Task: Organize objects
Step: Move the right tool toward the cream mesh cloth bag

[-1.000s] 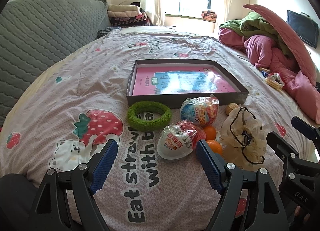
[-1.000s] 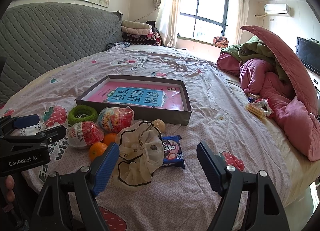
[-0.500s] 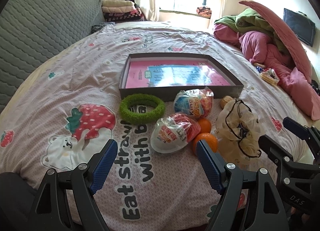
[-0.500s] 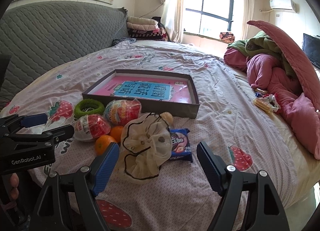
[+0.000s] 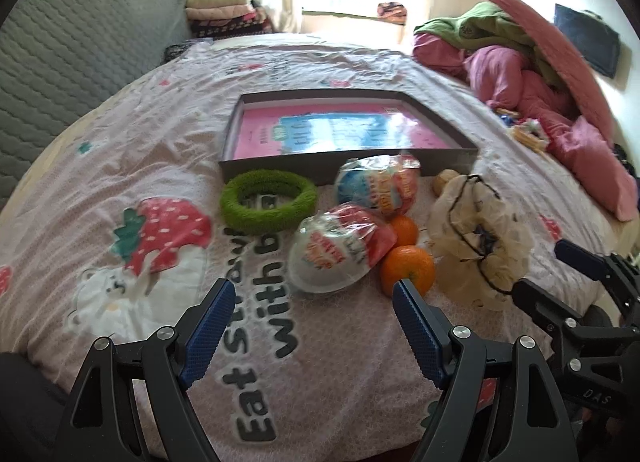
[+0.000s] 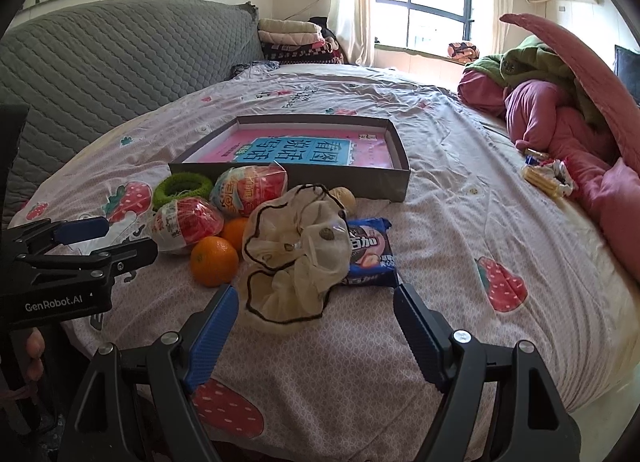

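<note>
A shallow grey box [image 5: 448,160] [image 6: 400,158] with a pink book inside lies on the bed. In front of it sit a green ring [image 5: 268,200] [image 6: 182,188], two wrapped toy eggs [image 5: 336,248] [image 5: 378,184], two oranges [image 5: 408,270] [image 6: 213,260], a cream scrunchie [image 5: 480,238] [image 6: 296,258] and a blue snack packet [image 6: 370,258]. My left gripper [image 5: 314,326] is open just short of the near egg. Just before the scrunchie, my right gripper [image 6: 316,332] is open, holding nothing.
Pink and green bedding [image 5: 540,74] is piled at the right of the bed, with small wrapped snacks [image 6: 546,176] beside it. A grey quilted headboard [image 6: 100,58] runs along the left. Folded blankets [image 6: 296,40] lie under the window. The bed's near edge is just below both grippers.
Both grippers have moved forward and lower toward the cluster of objects, which now looks larger. Both stay open, and nothing on the bed has moved.
</note>
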Demonstrator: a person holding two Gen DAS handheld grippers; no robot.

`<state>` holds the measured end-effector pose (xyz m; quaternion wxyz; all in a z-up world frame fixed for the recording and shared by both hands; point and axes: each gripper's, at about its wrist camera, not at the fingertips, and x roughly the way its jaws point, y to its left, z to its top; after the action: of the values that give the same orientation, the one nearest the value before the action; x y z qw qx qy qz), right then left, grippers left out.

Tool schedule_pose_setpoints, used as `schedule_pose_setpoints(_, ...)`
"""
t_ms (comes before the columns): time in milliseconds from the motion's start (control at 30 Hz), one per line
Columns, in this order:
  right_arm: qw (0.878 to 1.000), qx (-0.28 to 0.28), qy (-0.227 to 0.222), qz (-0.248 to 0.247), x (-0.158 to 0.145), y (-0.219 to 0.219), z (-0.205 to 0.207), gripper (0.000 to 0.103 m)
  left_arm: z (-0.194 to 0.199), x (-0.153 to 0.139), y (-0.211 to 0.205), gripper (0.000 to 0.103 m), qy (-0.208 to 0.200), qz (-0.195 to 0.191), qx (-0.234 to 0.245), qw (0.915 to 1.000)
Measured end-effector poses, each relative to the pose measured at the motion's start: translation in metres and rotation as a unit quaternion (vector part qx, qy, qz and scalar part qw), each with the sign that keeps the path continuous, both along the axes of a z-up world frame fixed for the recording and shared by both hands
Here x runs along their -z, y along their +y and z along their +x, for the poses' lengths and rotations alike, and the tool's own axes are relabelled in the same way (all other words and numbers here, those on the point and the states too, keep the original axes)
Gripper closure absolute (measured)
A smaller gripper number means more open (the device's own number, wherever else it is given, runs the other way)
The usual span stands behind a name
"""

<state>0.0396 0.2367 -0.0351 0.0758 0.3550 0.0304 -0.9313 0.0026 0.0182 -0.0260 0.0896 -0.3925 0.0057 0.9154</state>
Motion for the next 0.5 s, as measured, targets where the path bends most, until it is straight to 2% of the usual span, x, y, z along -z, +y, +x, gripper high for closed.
schedule_pose_setpoints(167, 1.000, 0.004, -0.003, -0.004, 0.004, 0.003, -0.001, 0.024, -0.002, 0.005, 0.004, 0.021, 0.010, 0.000, 0.025, 0.9996)
schedule_pose_setpoints(500, 1.000, 0.005, -0.025, -0.014, 0.017, 0.002, -0.012, 0.024, -0.018, 0.012, -0.009, 0.021, 0.005, 0.014, 0.014, 0.9998)
